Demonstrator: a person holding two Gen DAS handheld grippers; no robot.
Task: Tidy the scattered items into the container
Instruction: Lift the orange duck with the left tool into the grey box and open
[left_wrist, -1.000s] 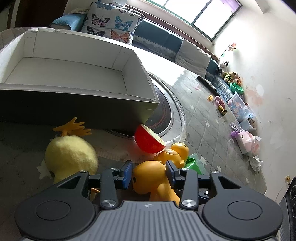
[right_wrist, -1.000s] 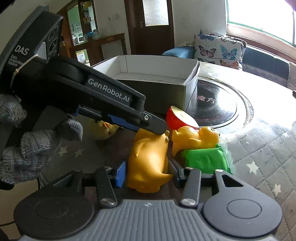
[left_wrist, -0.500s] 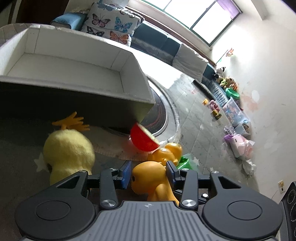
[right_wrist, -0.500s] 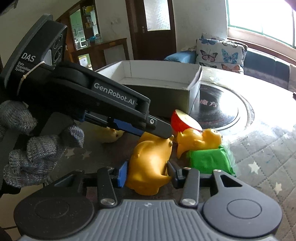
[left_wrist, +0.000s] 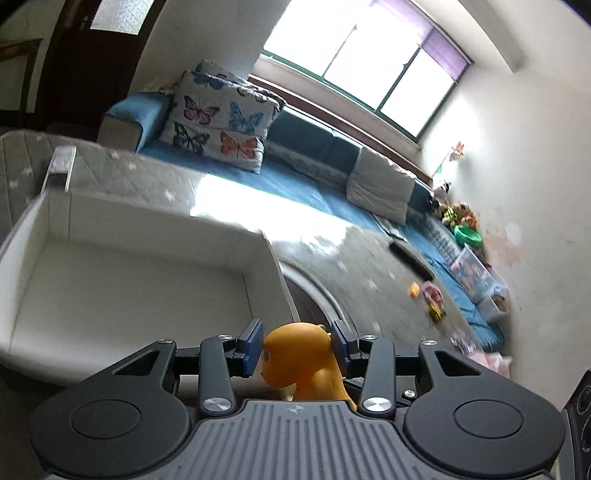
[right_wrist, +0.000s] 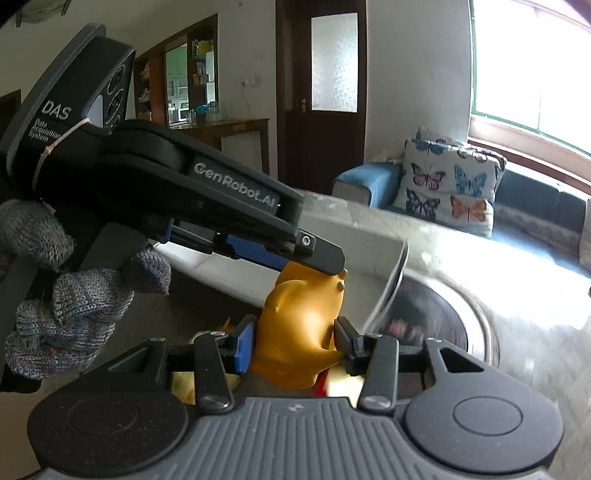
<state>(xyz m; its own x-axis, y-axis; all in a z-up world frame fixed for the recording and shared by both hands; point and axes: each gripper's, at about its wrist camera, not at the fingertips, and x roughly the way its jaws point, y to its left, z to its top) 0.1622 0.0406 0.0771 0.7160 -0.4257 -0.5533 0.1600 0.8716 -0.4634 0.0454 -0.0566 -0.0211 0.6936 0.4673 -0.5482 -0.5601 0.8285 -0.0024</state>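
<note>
My left fingers (left_wrist: 255, 347) press both sides of the orange toy animal (left_wrist: 301, 360), so my left gripper (left_wrist: 298, 345) is closed on its head end. My right gripper (right_wrist: 295, 341) clamps the same toy (right_wrist: 301, 332) around its body, the blue pads touching it. The toy hangs between my two grippers, in the air just in front of the white container (left_wrist: 122, 273), near its right corner. My gloved left hand (right_wrist: 70, 306) wraps the left handle. A butterfly cushion (left_wrist: 221, 118) sits on the blue sofa (left_wrist: 317, 147) behind.
</note>
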